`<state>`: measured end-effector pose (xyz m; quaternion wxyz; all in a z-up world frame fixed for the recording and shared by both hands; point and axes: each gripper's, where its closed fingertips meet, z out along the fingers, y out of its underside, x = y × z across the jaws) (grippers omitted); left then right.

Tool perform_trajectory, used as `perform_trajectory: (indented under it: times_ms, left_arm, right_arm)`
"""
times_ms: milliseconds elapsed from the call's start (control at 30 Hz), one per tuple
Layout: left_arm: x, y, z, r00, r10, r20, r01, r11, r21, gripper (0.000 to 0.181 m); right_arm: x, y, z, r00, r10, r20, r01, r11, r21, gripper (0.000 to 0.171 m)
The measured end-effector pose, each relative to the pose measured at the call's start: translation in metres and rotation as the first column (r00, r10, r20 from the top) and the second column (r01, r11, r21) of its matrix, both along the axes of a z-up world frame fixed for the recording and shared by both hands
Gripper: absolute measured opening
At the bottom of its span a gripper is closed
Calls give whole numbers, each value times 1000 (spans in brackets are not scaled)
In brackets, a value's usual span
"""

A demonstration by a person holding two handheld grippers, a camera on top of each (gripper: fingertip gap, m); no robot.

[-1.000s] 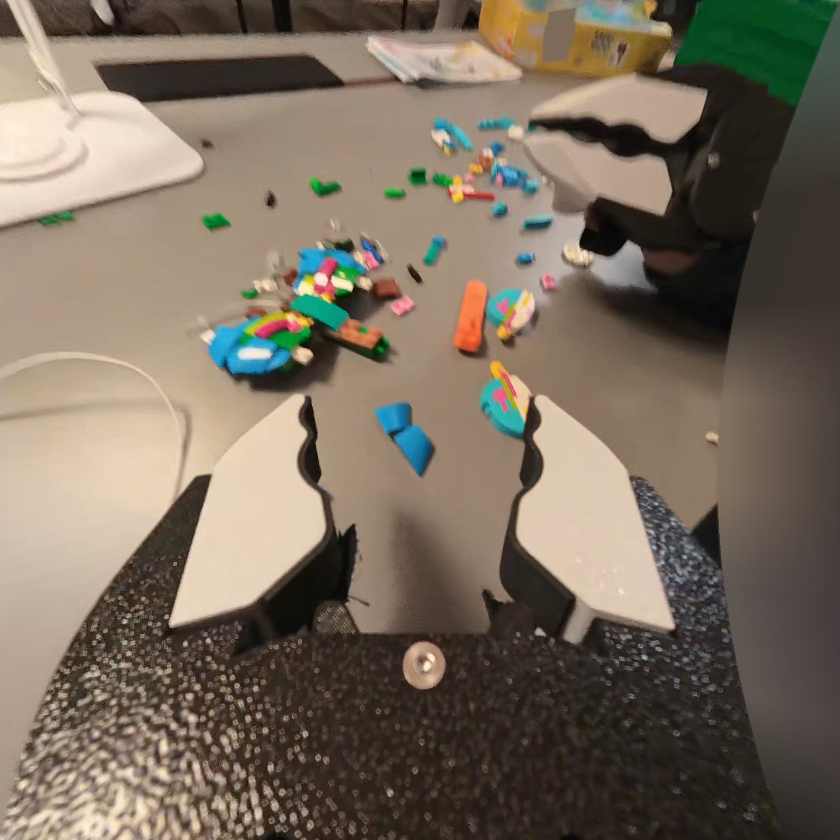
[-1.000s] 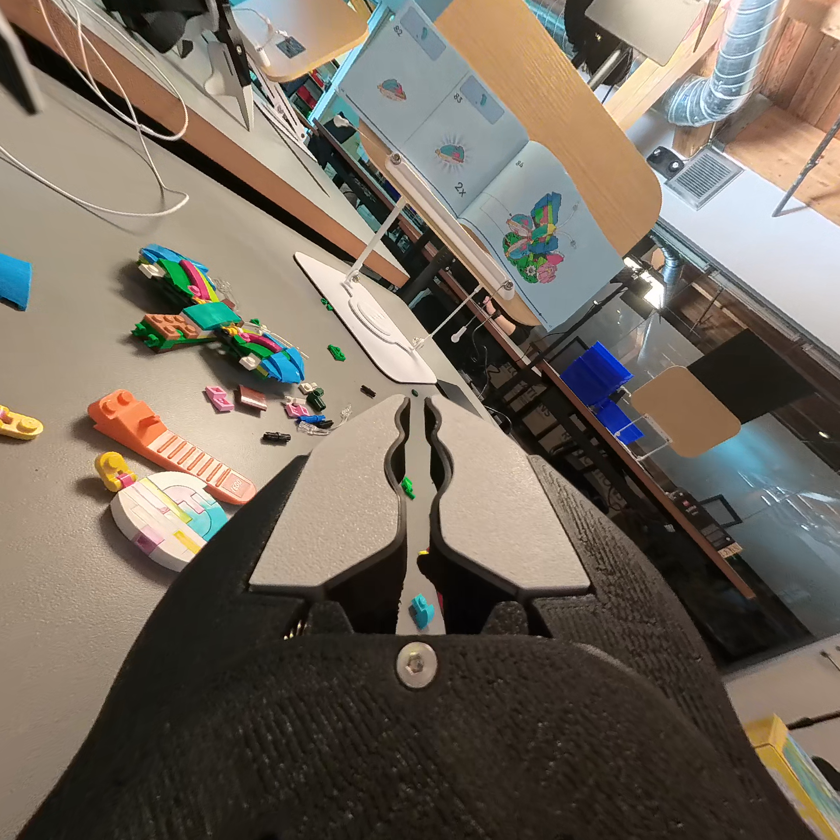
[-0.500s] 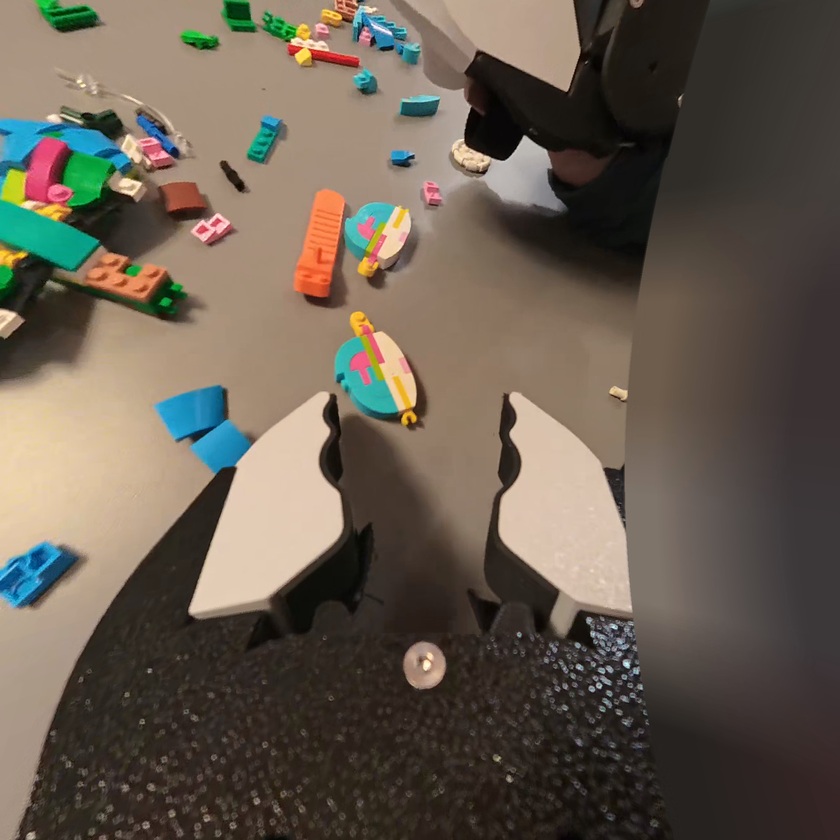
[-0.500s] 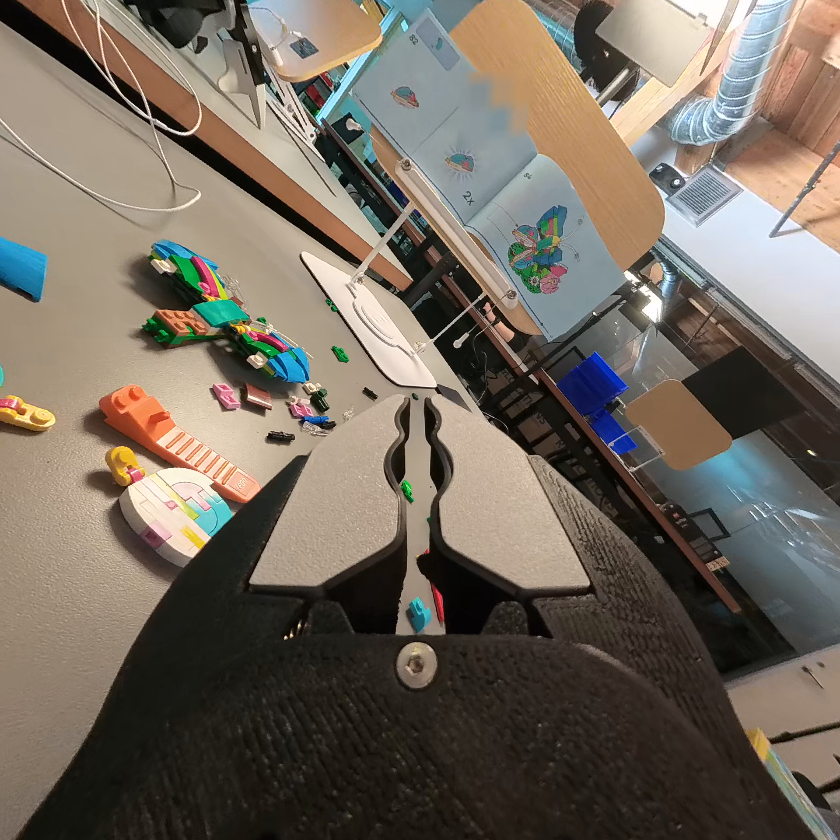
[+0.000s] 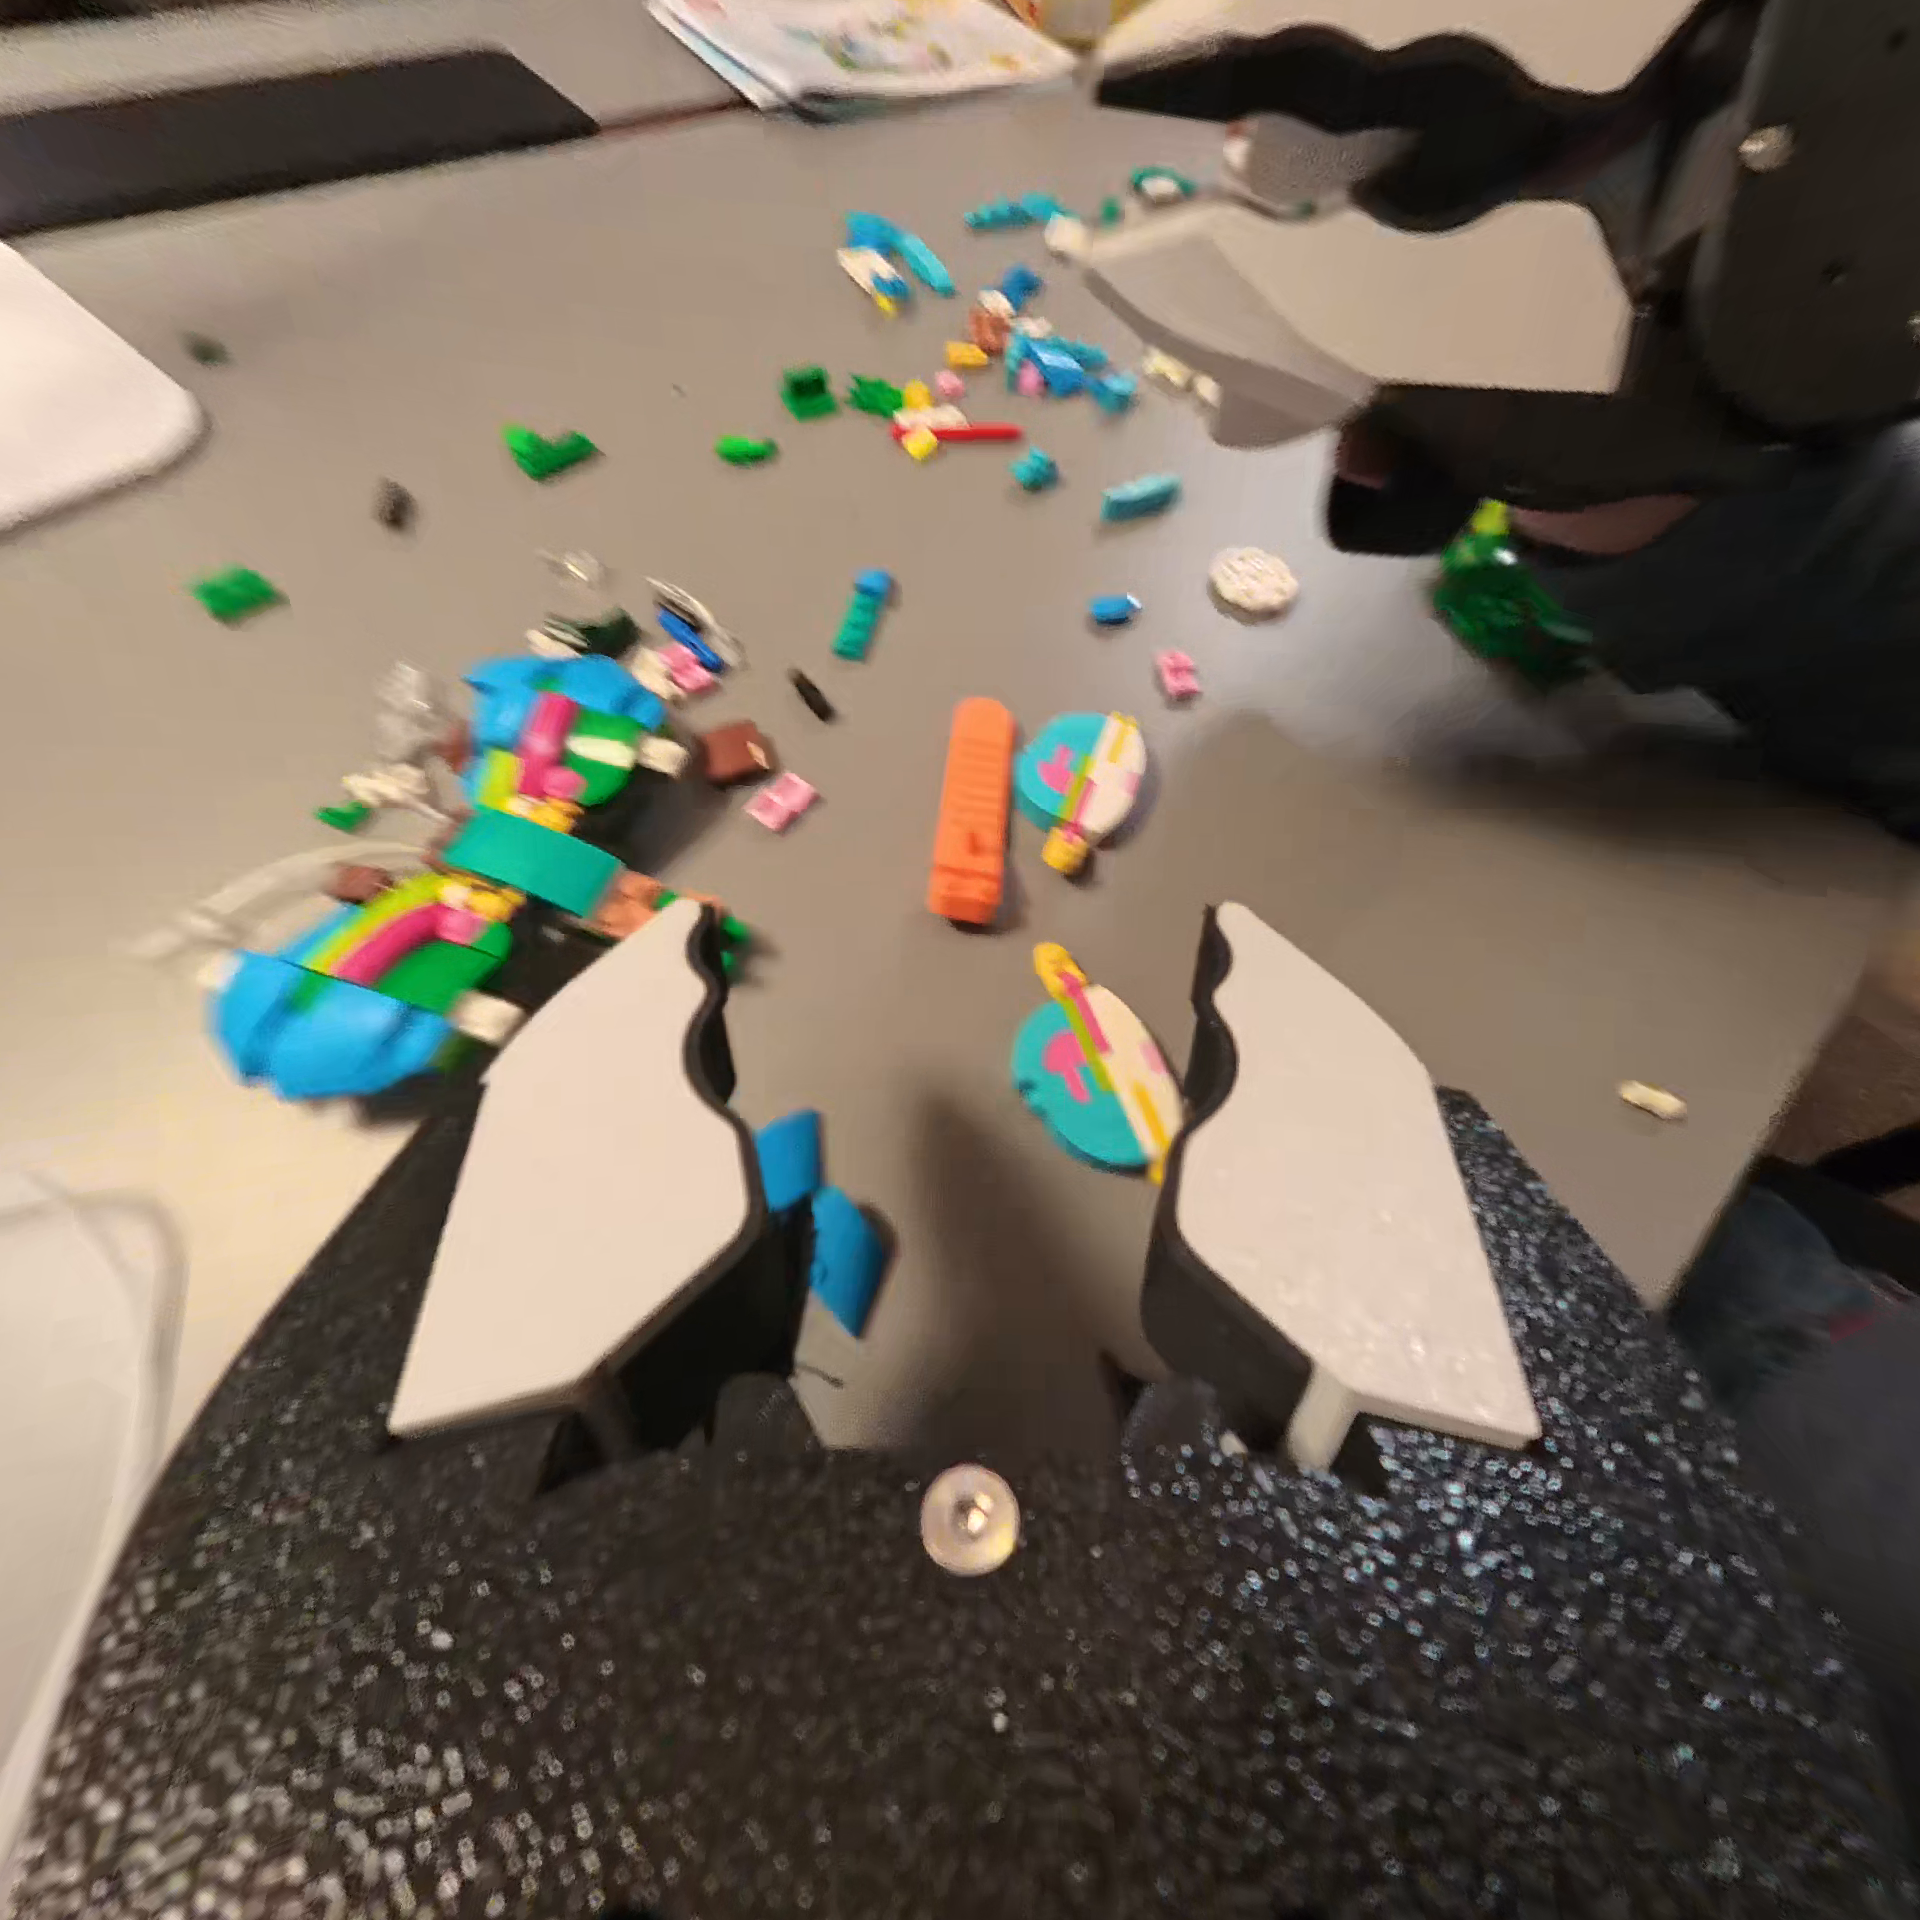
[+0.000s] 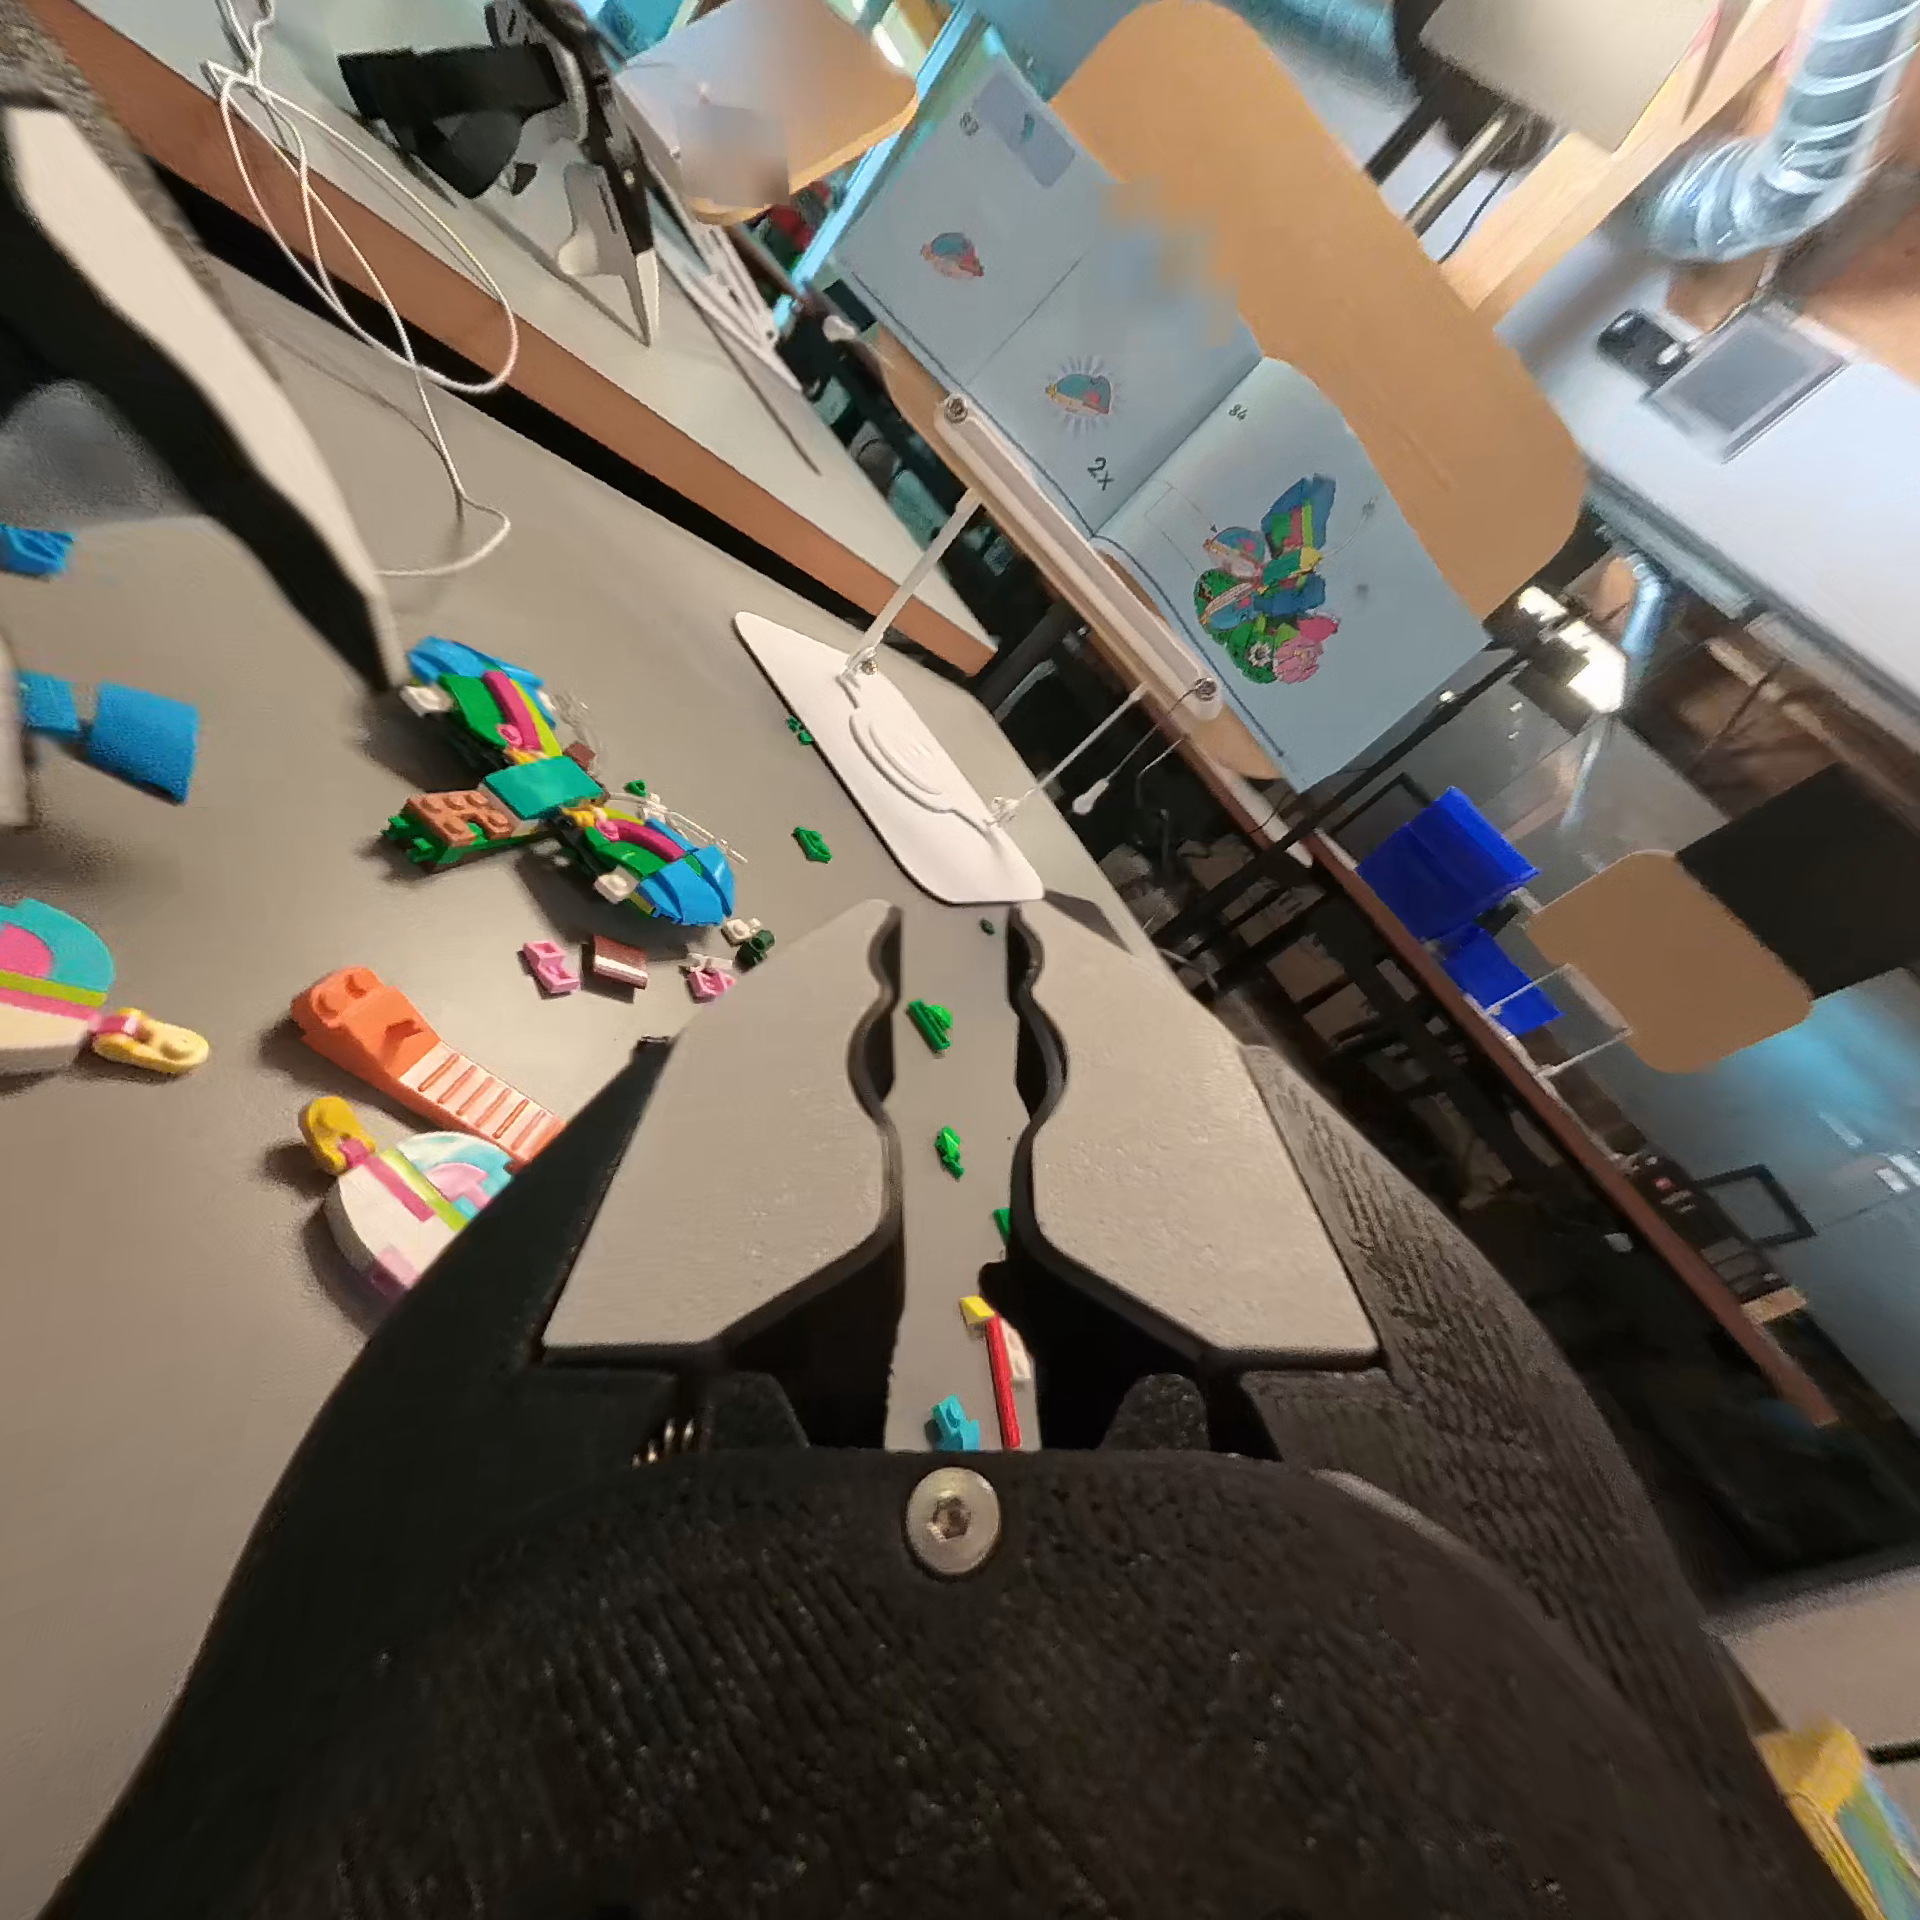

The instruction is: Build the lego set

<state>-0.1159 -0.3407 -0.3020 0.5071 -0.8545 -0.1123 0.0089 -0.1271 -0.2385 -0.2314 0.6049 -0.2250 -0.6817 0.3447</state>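
Observation:
My left gripper (image 5: pixel 956 935) is open and empty, low over the grey table. A teal, white and pink wing piece (image 5: pixel 1096 1081) lies just inside its right finger. A second wing piece (image 5: pixel 1081 774) and an orange brick separator (image 5: pixel 971 810) lie beyond. The colourful butterfly build (image 5: pixel 447 883) sits to the left, and also shows in the right wrist view (image 6: pixel 561 821). My right gripper (image 6: pixel 951 920) has its jaws a little apart and holds nothing. It hangs above the table at the far right in the left wrist view (image 5: pixel 1091 177).
Loose small bricks (image 5: pixel 997 343) are scattered at the back, with two blue pieces (image 5: pixel 821 1216) by my left finger. An open instruction booklet (image 6: pixel 1195 468) stands on a white stand base (image 6: pixel 914 769). A white cable (image 6: pixel 416 343) lies at the left. Spacing between my two grippers at the tips: around 12 cm.
My right gripper's jaws have parted from nearly shut. My left gripper has drawn back and tilted up, so the near wing piece now sits by its right finger.

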Motion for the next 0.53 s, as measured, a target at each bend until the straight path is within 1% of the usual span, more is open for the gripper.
perform_trajectory:
  times_ms: [33, 100, 133, 167, 233, 300, 367, 433, 533]
  left_arm:
    - [-11, 1, 7, 998, 29, -47, -28, 1000, 10, 92]
    - [-34, 5, 22, 983, 98, -157, -95, 995, 27, 109]
    - [-45, 8, 30, 970, 133, -206, -128, 991, 36, 120]
    - [-54, 12, 38, 956, 158, -248, -151, 987, 46, 126]
    - [-68, 22, 53, 935, 184, -303, -173, 983, 64, 134]
    - [-83, 32, 65, 904, 232, -359, -224, 973, 63, 145]
    - [-97, 42, 70, 865, 264, -426, -289, 957, 8, 147]
    - [-104, 54, 74, 827, 276, -490, -332, 943, -30, 147]
    - [-105, 72, 77, 765, 263, -589, -375, 924, -74, 147]
  right_arm:
    - [1, -1, 6, 1000, -1, 17, 1, 1000, -14, 26]
    - [4, -4, 26, 1000, -8, 9, 8, 999, -47, 39]
    - [7, -6, 41, 1000, -14, -18, 13, 998, -68, 47]
    - [12, -11, 56, 999, -17, -52, 12, 996, -89, 53]
    - [23, -23, 86, 994, -14, -110, -1, 992, -129, 61]
    - [33, -37, 108, 993, -17, -117, -5, 982, -188, 77]
    - [42, -56, 124, 996, 0, -92, -25, 964, -267, 90]
    - [48, -73, 132, 998, -6, -61, -11, 956, -292, 101]
    - [52, -76, 136, 992, -124, -10, 118, 964, -236, 105]
